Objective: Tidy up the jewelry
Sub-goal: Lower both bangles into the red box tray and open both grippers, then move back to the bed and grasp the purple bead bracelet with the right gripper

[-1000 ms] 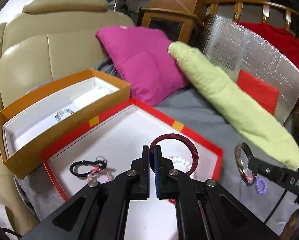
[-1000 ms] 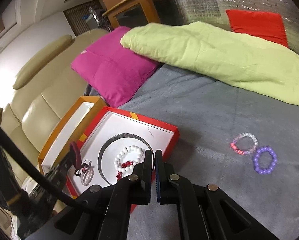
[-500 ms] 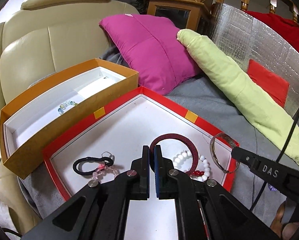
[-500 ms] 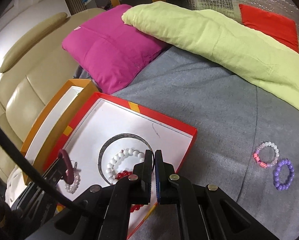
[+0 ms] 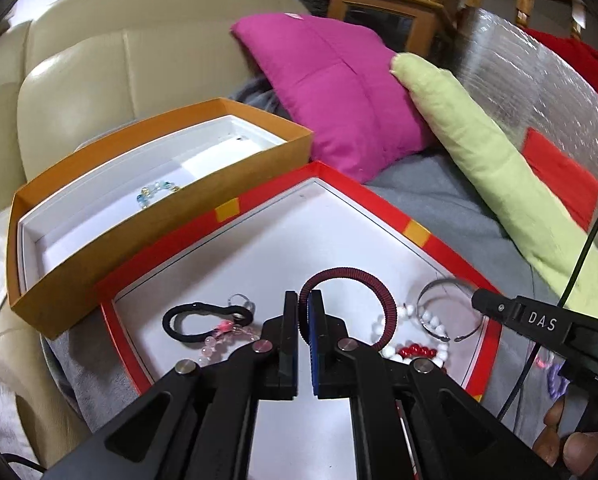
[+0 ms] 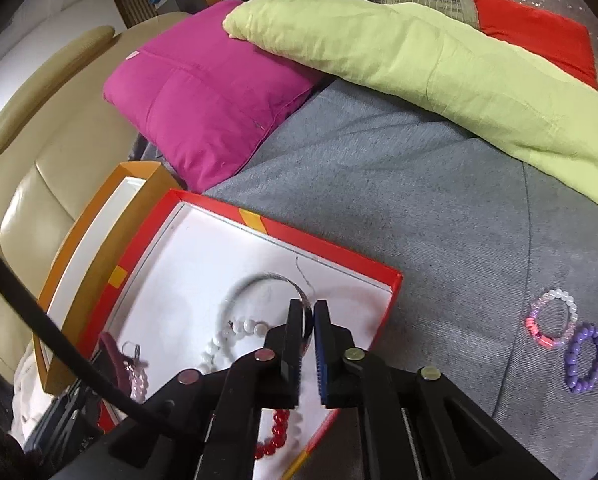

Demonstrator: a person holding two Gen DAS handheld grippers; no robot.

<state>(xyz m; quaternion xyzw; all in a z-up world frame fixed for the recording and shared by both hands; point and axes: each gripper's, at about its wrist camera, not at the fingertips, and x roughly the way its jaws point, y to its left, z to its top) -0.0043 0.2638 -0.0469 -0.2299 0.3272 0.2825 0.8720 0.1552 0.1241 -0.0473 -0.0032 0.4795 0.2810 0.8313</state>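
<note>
My left gripper [image 5: 304, 298] is shut on a dark red ribbed bracelet [image 5: 379, 292] and holds it over the red tray [image 5: 259, 200]. My right gripper [image 6: 309, 308] is shut on a silver bangle [image 6: 259, 280], also over the red tray [image 6: 323, 246]; the bangle also shows in the left wrist view [image 5: 439, 286]. In the tray lie a white and red bead bracelet [image 5: 415, 350], a black hair tie [image 5: 203, 316] and a pink bead bracelet [image 5: 219, 344]. A pink-white bracelet [image 6: 549, 322] and a purple bracelet [image 6: 583, 358] lie on the grey blanket.
An orange box [image 5: 99, 236] with a small blue-bead bracelet [image 5: 155, 192] stands left of the tray. A magenta cushion [image 5: 339, 92] and a light green pillow [image 5: 499, 172] lie behind. A beige leather sofa [image 5: 79, 72] is at the left.
My right gripper has carried the silver bangle leftward from over the blanket to over the red tray. My left gripper has kept the dark red bracelet and moved further over the tray.
</note>
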